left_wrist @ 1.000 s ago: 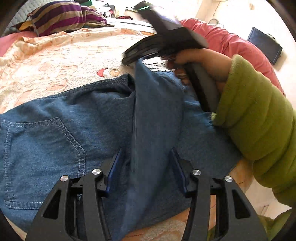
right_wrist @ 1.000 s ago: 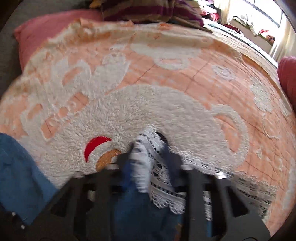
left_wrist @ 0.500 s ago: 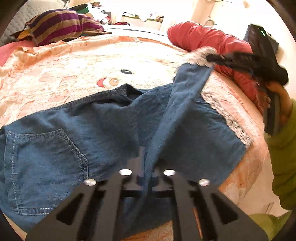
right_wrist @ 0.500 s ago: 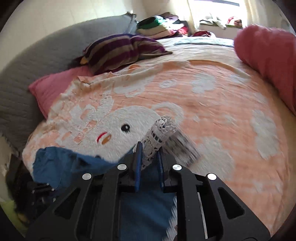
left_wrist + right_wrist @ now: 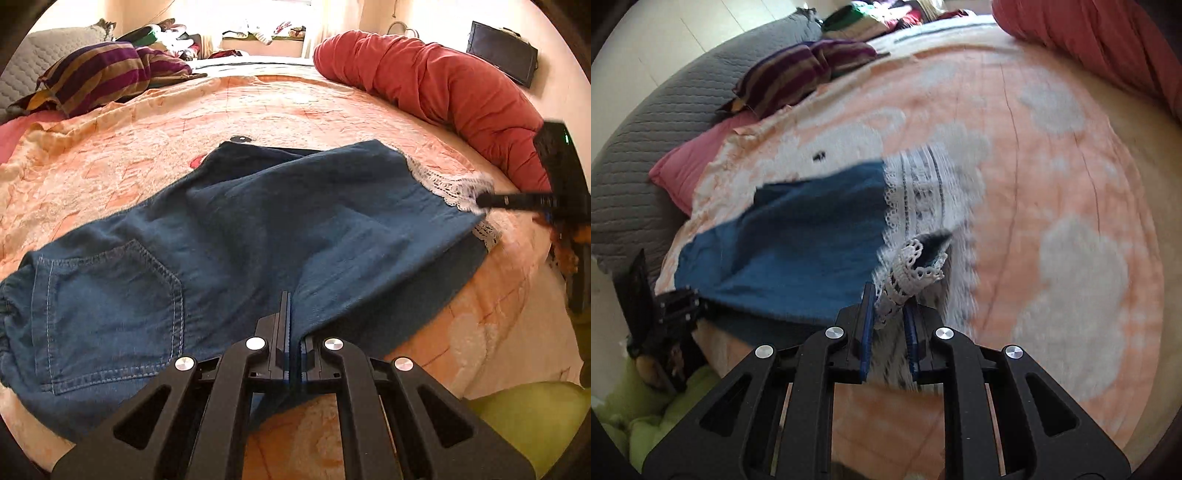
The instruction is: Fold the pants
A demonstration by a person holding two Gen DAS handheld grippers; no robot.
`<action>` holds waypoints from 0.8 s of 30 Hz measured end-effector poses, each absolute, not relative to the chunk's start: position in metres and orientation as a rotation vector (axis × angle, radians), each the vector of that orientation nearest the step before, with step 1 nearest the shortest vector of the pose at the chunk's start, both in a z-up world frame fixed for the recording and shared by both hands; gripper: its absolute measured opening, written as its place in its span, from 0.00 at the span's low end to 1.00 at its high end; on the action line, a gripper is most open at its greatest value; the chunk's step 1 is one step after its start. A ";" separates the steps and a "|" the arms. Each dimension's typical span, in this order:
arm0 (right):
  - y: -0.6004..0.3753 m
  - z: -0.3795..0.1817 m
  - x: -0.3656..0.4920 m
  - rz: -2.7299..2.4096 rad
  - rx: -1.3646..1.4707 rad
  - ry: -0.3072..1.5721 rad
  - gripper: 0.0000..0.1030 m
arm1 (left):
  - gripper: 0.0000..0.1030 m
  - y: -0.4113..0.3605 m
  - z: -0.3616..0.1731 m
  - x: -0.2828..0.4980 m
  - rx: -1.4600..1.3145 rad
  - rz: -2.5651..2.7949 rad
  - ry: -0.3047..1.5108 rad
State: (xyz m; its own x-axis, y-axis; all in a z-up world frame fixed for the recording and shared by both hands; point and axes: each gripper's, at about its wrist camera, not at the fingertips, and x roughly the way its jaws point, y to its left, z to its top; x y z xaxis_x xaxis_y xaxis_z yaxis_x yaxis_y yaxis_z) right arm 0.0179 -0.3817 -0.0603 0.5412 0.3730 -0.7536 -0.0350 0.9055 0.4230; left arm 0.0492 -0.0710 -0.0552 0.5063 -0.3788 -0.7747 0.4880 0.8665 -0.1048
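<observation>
Blue denim pants [image 5: 258, 229] with a white lace hem [image 5: 450, 186] lie spread on the bed, back pocket [image 5: 107, 306] at the left. My left gripper [image 5: 291, 332] is shut on a pinched fold of the pants at their near edge. My right gripper [image 5: 888, 317] is shut on the lace hem [image 5: 908, 273] and holds it stretched out to the right; it shows in the left wrist view [image 5: 495, 201] at the hem. The upper leg lies over the lower one [image 5: 461, 258]. The pants show in the right wrist view [image 5: 798, 236] too.
The bed has a peach and white blanket [image 5: 295, 110]. A long red bolster [image 5: 443, 85] lies along the right. A striped pillow [image 5: 99, 74] and a grey headboard [image 5: 646, 129] are at the far left. A pink pillow [image 5: 690, 170] lies nearby.
My right gripper has carried the lace hem from the middle out to the right, laying the leg over. My left gripper has shut on the fold of denim.
</observation>
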 end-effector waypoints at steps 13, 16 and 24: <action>-0.397 -0.059 0.005 0.260 0.407 0.963 0.06 | 0.03 -0.070 -0.057 0.046 0.182 -0.495 0.893; -0.398 -0.057 -0.002 0.255 0.384 0.981 0.06 | 0.03 -0.068 -0.057 0.046 0.182 -0.493 0.898; -0.399 -0.070 0.000 0.216 0.377 1.059 0.08 | 0.06 -0.067 -0.066 0.047 0.179 -0.514 0.939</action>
